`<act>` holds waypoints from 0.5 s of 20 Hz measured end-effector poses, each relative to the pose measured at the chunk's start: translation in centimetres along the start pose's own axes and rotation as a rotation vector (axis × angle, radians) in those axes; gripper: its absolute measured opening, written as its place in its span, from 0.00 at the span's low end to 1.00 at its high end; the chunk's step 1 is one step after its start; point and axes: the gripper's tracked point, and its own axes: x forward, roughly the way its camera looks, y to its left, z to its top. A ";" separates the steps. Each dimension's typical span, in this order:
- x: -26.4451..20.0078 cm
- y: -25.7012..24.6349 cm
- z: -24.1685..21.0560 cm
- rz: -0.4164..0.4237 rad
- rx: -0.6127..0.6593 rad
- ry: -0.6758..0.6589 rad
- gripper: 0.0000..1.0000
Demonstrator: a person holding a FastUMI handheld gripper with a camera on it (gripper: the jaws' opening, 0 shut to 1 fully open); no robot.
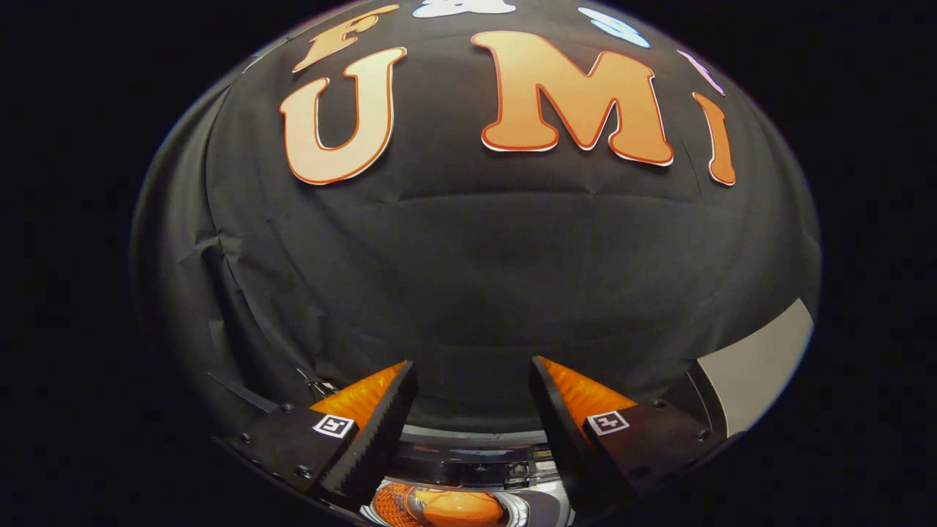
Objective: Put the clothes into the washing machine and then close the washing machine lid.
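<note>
— So, how do the fingers of the hand-held gripper [473, 380] stand?

— Spread apart, a wide gap between the two tips, and nothing held in that gap. Each finger [381, 424] carries a small square black-and-white marker [333, 425] on its base.

— And the washing machine?

— Low down, under and between the finger bases. A glossy white and dark rounded washing machine top [468, 457] runs across there, with a curved dark band and a pale rim along its far edge. At the near edge of that top, between the fingers, sits a shiny round opening [439, 506] showing something orange; whether that is cloth or a reflection I cannot tell.

— Is the lid up or down?

— I cannot tell; too little of the machine is in sight.

— What lies beyond the fingertips?

— A creased black cloth booth wall [468, 256], well beyond the tips. Off past the right finger, a flat pale grey panel [761, 362] stands at the wall's lower corner.

— Any loose clothes?

— None that I can make out for certain.
</note>
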 end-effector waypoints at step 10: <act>0.1 0.1 0.2 0.011 -0.009 -0.071 1.00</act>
